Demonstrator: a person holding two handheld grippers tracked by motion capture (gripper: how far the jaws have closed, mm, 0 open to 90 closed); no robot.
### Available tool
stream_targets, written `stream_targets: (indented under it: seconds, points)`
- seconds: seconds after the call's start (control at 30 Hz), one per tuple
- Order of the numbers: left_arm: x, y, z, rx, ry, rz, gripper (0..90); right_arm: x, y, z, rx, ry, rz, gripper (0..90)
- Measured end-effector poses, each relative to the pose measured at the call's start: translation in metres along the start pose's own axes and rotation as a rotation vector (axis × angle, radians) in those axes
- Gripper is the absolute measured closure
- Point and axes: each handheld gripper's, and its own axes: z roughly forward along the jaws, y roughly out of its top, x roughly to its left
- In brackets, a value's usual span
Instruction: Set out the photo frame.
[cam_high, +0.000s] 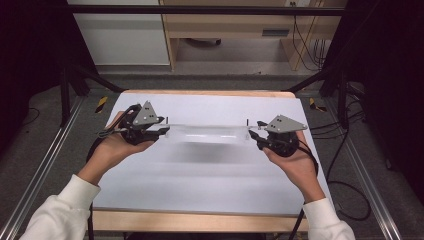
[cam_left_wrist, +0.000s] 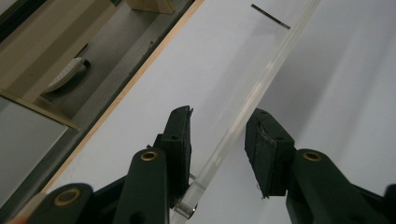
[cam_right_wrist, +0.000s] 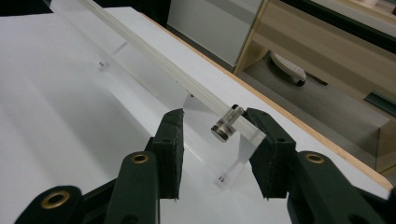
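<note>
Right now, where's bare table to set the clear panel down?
The near half of the white table, between the two forearms and the front wooden edge, is bare. A narrower bare strip runs behind the clear panel to the far edge. The crowded band is the middle, where the left gripper and right gripper flank the panel.

white table top (cam_high: 210, 175), wooden shelf unit (cam_high: 225, 25), cables (cam_high: 305, 45) on floor beyond

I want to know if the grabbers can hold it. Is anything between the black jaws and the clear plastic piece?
Nothing visible is in the way. The clear plastic piece already sits between the jaws of the left gripper and the right gripper, with just air beside it and the white table below.
</note>
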Motion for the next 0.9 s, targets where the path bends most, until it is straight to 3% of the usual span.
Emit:
stream_targets:
  seconds: [0.1, 0.3, 0.47, 0.67, 0.9]
  points:
    - [0.003, 0.000, 0.000, -0.021, 0.008, -0.020, 57.8, -0.003, 0.002, 0.002, 0.001, 0.003, 0.008, 58.6]
    - [0.008, -0.004, -0.009, -0.155, 0.047, -0.114, 35.5, -0.009, 0.006, 0.005, -0.005, 0.006, 0.024, 58.5]
    - [0.007, -0.010, -0.020, -0.219, 0.063, -0.181, 27.6, -0.013, 0.009, 0.009, -0.010, -0.002, 0.040, 58.3]
    - [0.003, -0.023, -0.026, -0.232, 0.086, -0.243, 18.1, -0.017, 0.012, 0.012, -0.015, -0.007, 0.059, 57.6]
    - [0.005, -0.037, -0.032, -0.259, 0.116, -0.301, 17.2, -0.021, 0.015, 0.016, -0.020, -0.016, 0.072, 57.4]
